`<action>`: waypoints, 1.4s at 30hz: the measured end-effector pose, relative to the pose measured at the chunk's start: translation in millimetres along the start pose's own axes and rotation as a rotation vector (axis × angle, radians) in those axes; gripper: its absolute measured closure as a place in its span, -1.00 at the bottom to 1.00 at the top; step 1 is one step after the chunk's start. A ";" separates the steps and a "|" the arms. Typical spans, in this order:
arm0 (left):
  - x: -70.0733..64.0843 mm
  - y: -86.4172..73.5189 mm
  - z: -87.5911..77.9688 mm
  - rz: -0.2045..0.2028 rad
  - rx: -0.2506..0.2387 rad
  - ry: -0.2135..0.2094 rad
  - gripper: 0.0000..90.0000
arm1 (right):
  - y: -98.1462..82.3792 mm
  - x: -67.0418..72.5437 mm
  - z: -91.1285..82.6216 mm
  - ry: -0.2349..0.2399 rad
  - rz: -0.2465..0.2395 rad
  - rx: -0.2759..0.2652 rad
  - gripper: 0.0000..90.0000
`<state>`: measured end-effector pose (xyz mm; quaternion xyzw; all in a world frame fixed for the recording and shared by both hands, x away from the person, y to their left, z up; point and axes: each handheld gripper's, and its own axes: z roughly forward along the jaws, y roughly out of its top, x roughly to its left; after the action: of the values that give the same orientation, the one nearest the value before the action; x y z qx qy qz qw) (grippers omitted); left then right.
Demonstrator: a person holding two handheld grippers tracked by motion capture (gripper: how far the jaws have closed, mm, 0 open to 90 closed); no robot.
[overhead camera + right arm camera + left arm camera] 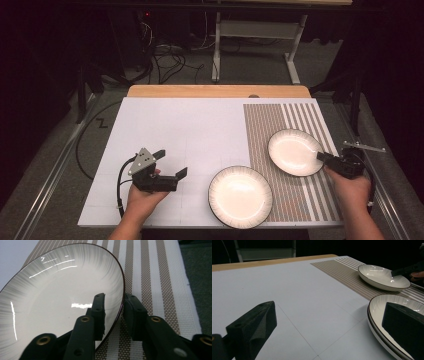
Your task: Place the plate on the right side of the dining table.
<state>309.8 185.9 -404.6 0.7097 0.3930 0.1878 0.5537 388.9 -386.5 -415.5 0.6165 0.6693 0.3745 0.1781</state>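
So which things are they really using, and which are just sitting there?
In use:
- far plate, its rim between the right gripper jaws
- near plate, beside the open left gripper
- striped mat under the plates

Just there:
- white board
- metal stand and cables on the floor behind

We find no readable text, label, brand or number anywhere; a dark zigzag mark on the floor (102, 122), at nine o'clock of the worktop (175, 130), may be tape.
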 end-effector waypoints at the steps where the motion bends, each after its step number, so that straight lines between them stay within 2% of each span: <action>1: -0.1 -0.2 -0.2 0.000 -0.002 -0.001 -1.00 | 0.2 0.9 -2.5 -0.006 -0.010 -0.011 0.54; 4: -0.2 -0.6 -1.2 0.006 -0.003 -0.005 -1.00 | 0.9 3.7 -11.0 -0.008 -0.030 -0.056 0.41; 11: -2.1 -1.0 -2.7 0.010 -0.011 -0.007 -1.00 | -1.7 18.7 -27.4 0.040 -0.111 -0.150 0.12; 19: -3.7 -0.7 -4.1 0.012 -0.024 -0.008 -1.00 | -6.3 53.9 -37.3 0.105 -0.224 -0.226 -0.17; 28: -2.8 -0.1 -7.0 0.010 -0.037 -0.007 -1.00 | -14.2 96.9 -43.5 0.198 -0.314 -0.272 -0.60; 33: -2.8 0.3 -8.5 0.014 -0.044 -0.006 -1.00 | -21.9 119.1 -49.8 0.247 -0.369 -0.312 -0.70; 40: -3.7 0.4 -9.6 0.025 -0.051 -0.001 -1.00 | -29.8 137.7 -52.9 0.304 -0.408 -0.316 -0.98; 42: -4.4 0.2 -9.1 0.030 -0.053 0.002 -1.00 | -31.6 139.8 -52.8 0.309 -0.411 -0.324 -0.98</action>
<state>300.8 188.4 -400.8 0.7005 0.3777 0.2069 0.5690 305.3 -266.1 -372.4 0.3674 0.7306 0.5219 0.2425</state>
